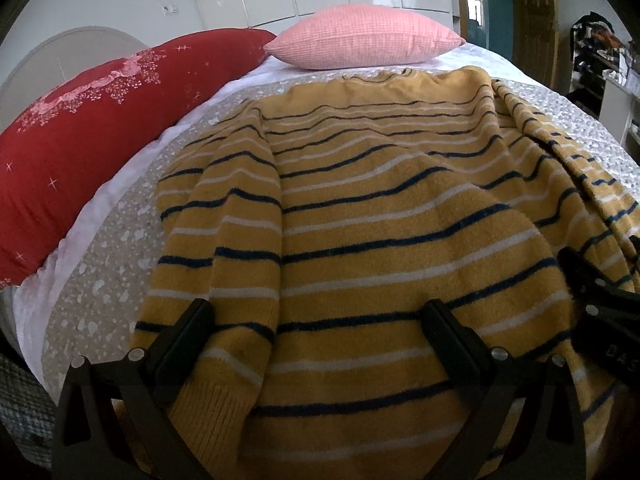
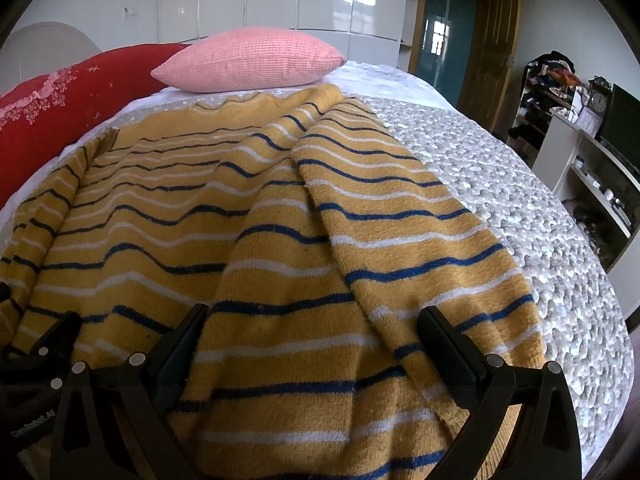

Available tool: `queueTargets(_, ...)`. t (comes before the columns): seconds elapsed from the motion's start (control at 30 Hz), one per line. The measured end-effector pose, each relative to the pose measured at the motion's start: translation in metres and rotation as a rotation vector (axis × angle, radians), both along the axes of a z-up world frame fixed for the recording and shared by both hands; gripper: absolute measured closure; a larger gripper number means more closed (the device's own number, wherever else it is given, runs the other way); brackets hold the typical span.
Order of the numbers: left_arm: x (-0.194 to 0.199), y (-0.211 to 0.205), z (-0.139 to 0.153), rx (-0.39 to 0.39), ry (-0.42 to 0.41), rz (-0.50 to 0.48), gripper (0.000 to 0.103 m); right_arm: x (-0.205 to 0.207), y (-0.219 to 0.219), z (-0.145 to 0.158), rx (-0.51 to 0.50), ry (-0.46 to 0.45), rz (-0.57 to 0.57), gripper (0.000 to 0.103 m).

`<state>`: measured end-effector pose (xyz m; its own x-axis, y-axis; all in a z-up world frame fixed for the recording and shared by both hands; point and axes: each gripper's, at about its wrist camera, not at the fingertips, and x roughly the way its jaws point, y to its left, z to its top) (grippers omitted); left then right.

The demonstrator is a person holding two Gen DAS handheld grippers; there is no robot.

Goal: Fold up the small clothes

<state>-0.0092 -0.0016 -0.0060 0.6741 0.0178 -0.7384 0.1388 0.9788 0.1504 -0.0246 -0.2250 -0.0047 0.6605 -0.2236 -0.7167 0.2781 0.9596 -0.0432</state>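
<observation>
left cam gets the whole red floral pillow way off left of the left tongs, plus the tip of the right tongs poking in at the right edge. right cam gets a shelf unit with a dark screen and a clock far off to the right of the right tongs, and the left tongs peeking in at its left edge. both see the pink pillow straight ahead past the sweater

the near hem of the sweater drops below both frames so its bottom edge is cut off, and the cuffs are hard to make out

sweater is mustard yellow knit with thin navy and white stripes, lying spread on the bed, collar at the far end near the pink pillow. both sleeves are folded inward over the body. both pairs of tongs are spread wide apart, clamping nothing, with the sweater running between and under the fingers
</observation>
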Motion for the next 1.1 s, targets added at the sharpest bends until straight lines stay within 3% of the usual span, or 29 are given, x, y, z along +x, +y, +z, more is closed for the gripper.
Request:
queueTargets(0.33, -0.002, 0.005, 0.001, -0.024, -0.012, -0.015, 0.0, -0.001, 0.005, 0.0, -0.028, -0.003, -0.006, 0.0)
queueTargets(0.43, -0.004, 0.012, 0.007, -0.052, 0.028, -0.045, 0.001, 0.0, 0.004, -0.001, -0.022, 0.0, -0.003, 0.0)
queueTargets(0.57, -0.019, 0.049, 0.034, -0.164, 0.036, -0.031, 0.005, 0.0, 0.001, -0.001, 0.001, 0.003, 0.003, 0.0)
queueTargets(0.7, -0.026, 0.097, 0.052, -0.186, -0.026, 0.05, 0.005, 0.0, 0.0, -0.001, 0.001, 0.002, 0.003, 0.0)
queueTargets(0.83, -0.012, 0.122, 0.044, -0.166, -0.003, 0.077, 0.005, -0.001, 0.0, -0.001, -0.005, 0.001, 0.003, 0.0)
queueTargets(1.0, 0.011, 0.112, 0.022, -0.209, 0.087, 0.0, 0.008, -0.001, 0.0, 0.0, -0.008, 0.001, 0.003, 0.0)
queueTargets(1.1, 0.019, 0.098, 0.012, -0.259, 0.176, -0.063, 0.074, -0.001, 0.0, 0.0, -0.007, 0.001, 0.003, 0.0)
